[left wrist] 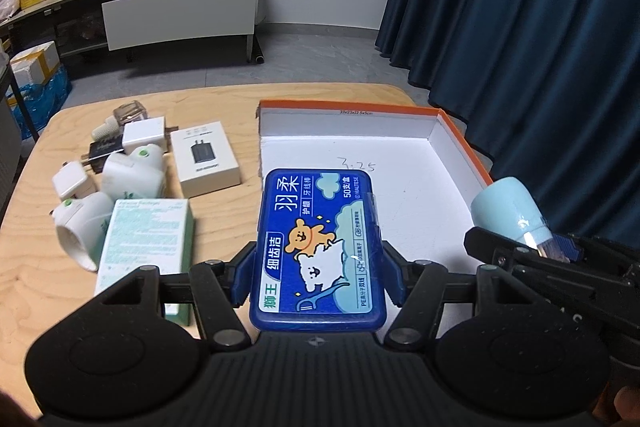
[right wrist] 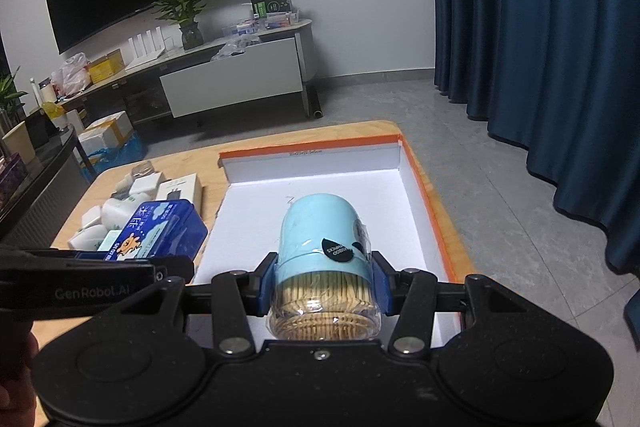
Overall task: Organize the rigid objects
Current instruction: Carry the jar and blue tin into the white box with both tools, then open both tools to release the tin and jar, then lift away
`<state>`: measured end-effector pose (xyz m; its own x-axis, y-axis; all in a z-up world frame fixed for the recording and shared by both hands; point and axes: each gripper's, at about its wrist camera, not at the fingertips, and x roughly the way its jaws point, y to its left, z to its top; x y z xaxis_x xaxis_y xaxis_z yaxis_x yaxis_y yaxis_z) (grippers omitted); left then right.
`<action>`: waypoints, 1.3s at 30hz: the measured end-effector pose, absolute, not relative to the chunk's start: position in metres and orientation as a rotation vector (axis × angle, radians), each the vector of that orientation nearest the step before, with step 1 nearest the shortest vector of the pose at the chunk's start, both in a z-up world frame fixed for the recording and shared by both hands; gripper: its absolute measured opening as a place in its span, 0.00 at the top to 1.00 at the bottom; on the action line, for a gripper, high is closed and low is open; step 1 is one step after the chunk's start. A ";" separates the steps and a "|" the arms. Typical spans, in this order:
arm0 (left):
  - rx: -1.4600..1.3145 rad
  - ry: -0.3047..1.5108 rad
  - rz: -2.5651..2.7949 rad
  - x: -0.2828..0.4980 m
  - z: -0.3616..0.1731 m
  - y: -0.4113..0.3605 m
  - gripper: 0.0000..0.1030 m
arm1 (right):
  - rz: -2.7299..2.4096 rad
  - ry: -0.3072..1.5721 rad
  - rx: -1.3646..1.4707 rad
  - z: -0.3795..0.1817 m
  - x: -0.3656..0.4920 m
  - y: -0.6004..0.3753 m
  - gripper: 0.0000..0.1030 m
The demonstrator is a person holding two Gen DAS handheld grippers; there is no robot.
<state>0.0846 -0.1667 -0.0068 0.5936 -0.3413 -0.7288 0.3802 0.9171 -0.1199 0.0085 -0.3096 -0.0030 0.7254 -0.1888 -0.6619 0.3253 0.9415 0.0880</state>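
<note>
Holding the blue floss case (left wrist: 318,251) tight in my left gripper (left wrist: 318,267) and the toothpick jar (right wrist: 324,267) in my right gripper (right wrist: 324,287), I should lower both gently into the white box (left wrist: 420,163), side by side.

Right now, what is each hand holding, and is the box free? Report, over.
Left gripper shut on blue rectangular floss-pick case. Right gripper shut on pale-blue-capped toothpick jar. Orange-rimmed white cardboard box below, nothing in it.
</note>
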 end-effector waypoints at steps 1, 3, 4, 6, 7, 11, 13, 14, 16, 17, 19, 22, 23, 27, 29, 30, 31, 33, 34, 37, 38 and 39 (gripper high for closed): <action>0.050 0.837 -0.421 0.087 -0.007 -0.169 0.39 | -0.286 0.706 0.203 -0.003 0.011 -0.312 0.44; 0.048 0.837 -0.424 0.091 -0.008 -0.173 0.39 | -0.289 0.708 0.202 -0.004 0.017 -0.316 0.44; 0.047 0.838 -0.425 0.093 -0.008 -0.175 0.39 | -0.291 0.710 0.202 -0.005 0.020 -0.318 0.44; 0.047 0.841 -0.426 0.098 -0.010 -0.179 0.39 | -0.295 0.715 0.204 -0.007 0.027 -0.324 0.44; 0.046 0.843 -0.425 0.100 -0.011 -0.181 0.39 | -0.295 0.719 0.204 -0.008 0.030 -0.326 0.44; 0.049 0.854 -0.424 0.109 -0.016 -0.188 0.39 | -0.287 0.737 0.190 -0.014 0.045 -0.333 0.44; 0.048 0.858 -0.424 0.113 -0.018 -0.191 0.39 | -0.283 0.748 0.180 -0.017 0.053 -0.336 0.44; 0.046 0.861 -0.422 0.116 -0.019 -0.192 0.39 | -0.282 0.753 0.176 -0.018 0.058 -0.338 0.44; 0.043 0.866 -0.421 0.121 -0.021 -0.195 0.39 | -0.286 0.763 0.171 -0.021 0.067 -0.343 0.44; 0.045 0.867 -0.420 0.123 -0.021 -0.196 0.39 | -0.287 0.766 0.170 -0.022 0.072 -0.345 0.44; 0.048 0.868 -0.420 0.129 -0.022 -0.200 0.39 | -0.292 0.775 0.164 -0.025 0.082 -0.351 0.44; 0.048 0.875 -0.418 0.137 -0.024 -0.205 0.39 | -0.300 0.786 0.160 -0.029 0.096 -0.359 0.44; 0.049 0.877 -0.419 0.140 -0.025 -0.206 0.39 | -0.302 0.791 0.164 -0.030 0.100 -0.362 0.44; 0.050 0.883 -0.415 0.152 -0.028 -0.216 0.39 | -0.299 0.794 0.166 -0.033 0.119 -0.372 0.43; 0.035 0.886 -0.421 0.160 -0.029 -0.222 0.39 | -0.324 0.757 0.164 -0.030 0.124 -0.378 0.42; 0.021 0.890 -0.427 0.165 -0.029 -0.225 0.39 | -0.336 0.734 0.167 -0.028 0.125 -0.380 0.36; 0.006 0.890 -0.436 0.168 -0.029 -0.227 0.39 | -0.344 0.721 0.176 -0.026 0.125 -0.382 0.34; -0.020 0.889 -0.472 0.174 -0.029 -0.229 0.36 | -0.353 0.696 0.196 -0.020 0.119 -0.384 0.33; -0.031 0.892 -0.488 0.174 -0.028 -0.230 0.26 | -0.352 0.686 0.195 -0.017 0.115 -0.384 0.33; -0.030 0.877 -0.503 0.167 -0.025 -0.228 0.16 | -0.364 0.659 0.184 -0.008 0.099 -0.383 0.33; -0.031 0.880 -0.497 0.164 -0.024 -0.226 0.15 | -0.369 0.655 0.181 -0.006 0.095 -0.382 0.33; -0.032 0.884 -0.494 0.160 -0.024 -0.223 0.15 | -0.371 0.650 0.179 -0.004 0.089 -0.380 0.33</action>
<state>0.1604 -0.2230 -0.0237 0.5298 -0.4265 -0.7331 0.4002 0.8878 -0.2272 0.0888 -0.3802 -0.0040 0.7337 -0.2799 -0.6192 0.3904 0.9194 0.0470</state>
